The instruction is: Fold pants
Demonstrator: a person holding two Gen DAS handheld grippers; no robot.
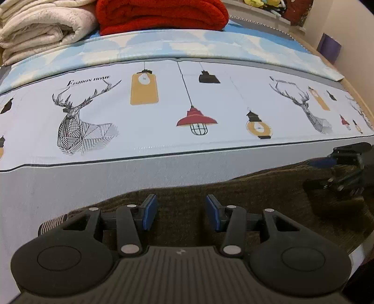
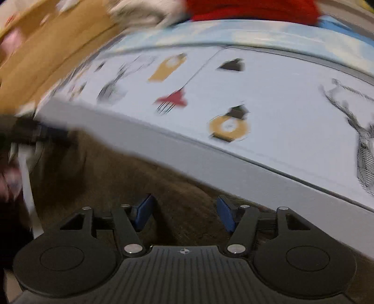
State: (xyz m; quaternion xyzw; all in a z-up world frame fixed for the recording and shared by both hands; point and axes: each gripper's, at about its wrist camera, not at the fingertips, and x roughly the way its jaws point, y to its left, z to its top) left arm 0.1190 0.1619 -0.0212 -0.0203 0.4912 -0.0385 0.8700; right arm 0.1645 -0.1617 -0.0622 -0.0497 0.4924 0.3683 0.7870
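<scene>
Behind everything is a bed (image 1: 163, 161) with a gray and white sheet printed with deer and lamps. Folded blankets, one cream (image 1: 39, 28) and one red (image 1: 161, 14), sit at the far end. Dark brown pants (image 1: 187, 201) lie flat on the near edge. Both the left tongs (image 1: 179, 212) and the right tongs (image 2: 184, 214) hang over the pants, spread apart and pinching nothing. The right wrist view is blurry.

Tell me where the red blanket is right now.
The folded red blanket lies at the far top of the left wrist view, on the bed beyond the lamp-print sheet, right beside the cream quilt; the right wrist view shows it blurred, top right.
</scene>
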